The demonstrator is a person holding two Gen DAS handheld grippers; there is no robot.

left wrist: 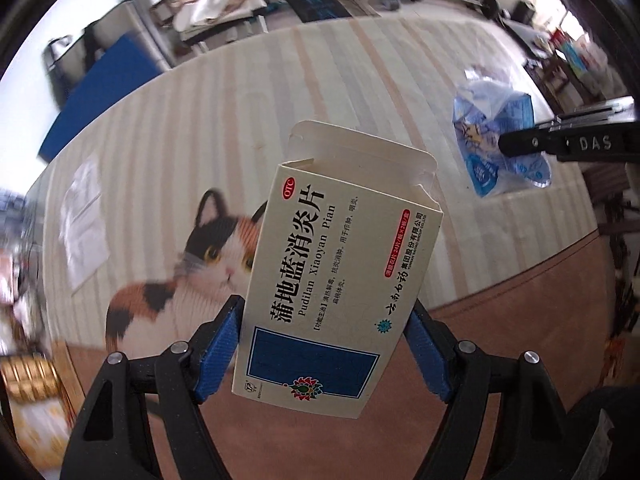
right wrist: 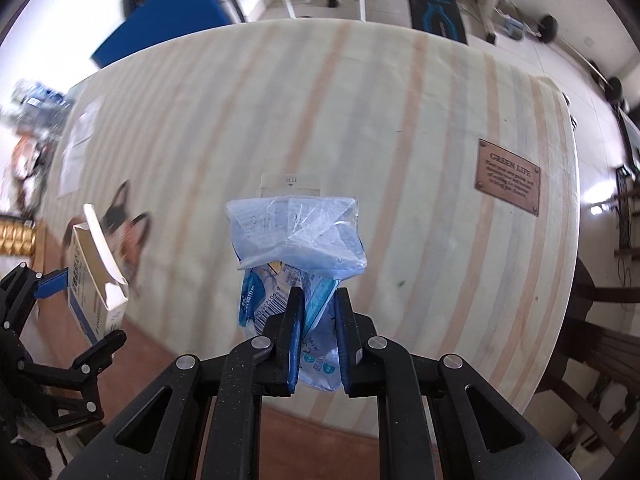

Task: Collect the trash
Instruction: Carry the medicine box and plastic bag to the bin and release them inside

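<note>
My left gripper [left wrist: 326, 312] is shut on an opened cream medicine box [left wrist: 340, 264] with Chinese print and a blue panel, held above the table's near edge with its top flap open. The box also shows at the left of the right wrist view [right wrist: 94, 276]. My right gripper [right wrist: 318, 304] is shut on a crumpled blue and clear plastic wrapper [right wrist: 298, 236], held above the table. The wrapper [left wrist: 496, 136] and the right gripper's finger show at the right of the left wrist view.
The striped tablecloth [right wrist: 360, 120] has a cat print [left wrist: 200, 264], a brown "GREEN LIFE" label [right wrist: 508, 182] and a white sheet [left wrist: 84, 220] at the left. A small clear tag [right wrist: 291, 186] lies beyond the wrapper. Chairs, a blue mat and gym gear stand behind.
</note>
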